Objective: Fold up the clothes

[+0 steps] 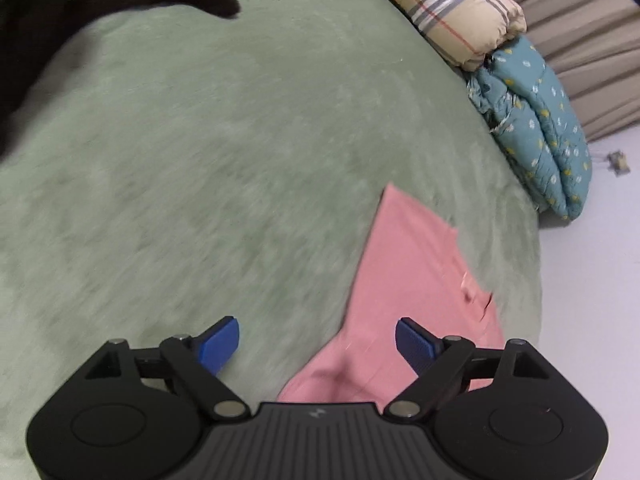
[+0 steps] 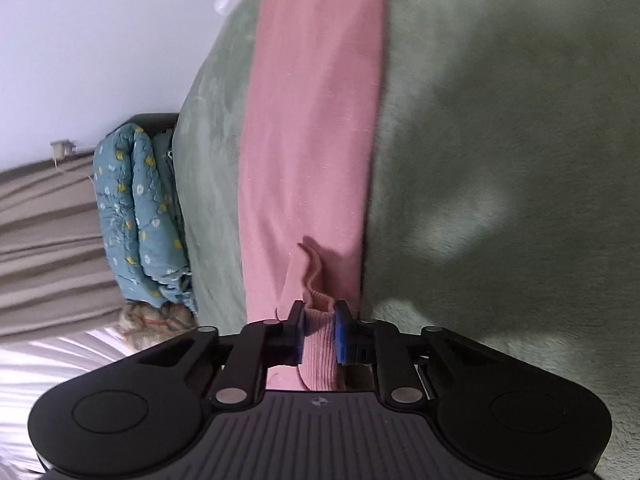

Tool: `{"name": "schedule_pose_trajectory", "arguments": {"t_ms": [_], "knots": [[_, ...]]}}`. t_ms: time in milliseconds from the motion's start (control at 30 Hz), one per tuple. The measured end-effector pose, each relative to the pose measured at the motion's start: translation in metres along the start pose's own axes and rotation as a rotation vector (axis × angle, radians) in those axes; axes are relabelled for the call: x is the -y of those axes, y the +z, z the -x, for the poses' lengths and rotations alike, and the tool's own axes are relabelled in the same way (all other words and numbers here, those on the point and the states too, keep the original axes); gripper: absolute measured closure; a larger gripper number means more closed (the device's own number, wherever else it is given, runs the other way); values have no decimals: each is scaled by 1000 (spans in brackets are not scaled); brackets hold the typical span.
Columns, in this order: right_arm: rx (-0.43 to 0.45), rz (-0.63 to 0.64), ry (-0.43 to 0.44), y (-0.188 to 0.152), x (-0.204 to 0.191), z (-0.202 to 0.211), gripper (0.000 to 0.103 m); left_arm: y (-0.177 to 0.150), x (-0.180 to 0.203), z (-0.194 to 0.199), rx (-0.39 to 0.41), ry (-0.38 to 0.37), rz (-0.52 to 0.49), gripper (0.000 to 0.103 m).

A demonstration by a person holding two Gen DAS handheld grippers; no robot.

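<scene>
The right claw (image 2: 318, 330) is clamped on the ribbed hem of the pink cotton garment (image 2: 312, 140), while the left claw (image 1: 318, 344) stands wide apart above it, holding nothing.

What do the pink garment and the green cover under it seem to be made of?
The pink garment looks like soft matte knit, probably cotton jersey: its cuff, pinched in the right gripper, shows fine ribbing. The green cover looks like plush fleece: a short fuzzy nap with lighter brushed patches.
</scene>
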State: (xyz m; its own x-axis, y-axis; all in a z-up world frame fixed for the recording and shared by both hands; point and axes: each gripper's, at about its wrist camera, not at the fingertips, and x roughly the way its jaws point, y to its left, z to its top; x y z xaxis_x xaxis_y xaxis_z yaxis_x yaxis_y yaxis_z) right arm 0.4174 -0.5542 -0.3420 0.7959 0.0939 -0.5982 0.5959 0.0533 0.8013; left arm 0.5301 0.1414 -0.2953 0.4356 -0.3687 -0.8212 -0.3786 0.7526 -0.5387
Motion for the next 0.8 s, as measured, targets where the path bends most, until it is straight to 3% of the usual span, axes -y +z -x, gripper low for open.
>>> {"name": "schedule_pose_trajectory", "arguments": {"t_ms": [100,233,433,633,800], "knots": [[58,357,-73,-16,-51,12,91,-12,1,14,6,38,-66,18],[119,1089,-175,-93,-134,14,91,-23,3,21,-13,53,-102,18],[60,1718,-255,-205,-149,-27,91,-34,-6,27,-39,-1,-90,18],[-40,1900,-272,-262,-120,-57,91,-37,-17,35,-65,6,-99,18],[-47,1966,-256,-286,-100,-60,92,-37,-27,40,-66,5,-77,18]]}}
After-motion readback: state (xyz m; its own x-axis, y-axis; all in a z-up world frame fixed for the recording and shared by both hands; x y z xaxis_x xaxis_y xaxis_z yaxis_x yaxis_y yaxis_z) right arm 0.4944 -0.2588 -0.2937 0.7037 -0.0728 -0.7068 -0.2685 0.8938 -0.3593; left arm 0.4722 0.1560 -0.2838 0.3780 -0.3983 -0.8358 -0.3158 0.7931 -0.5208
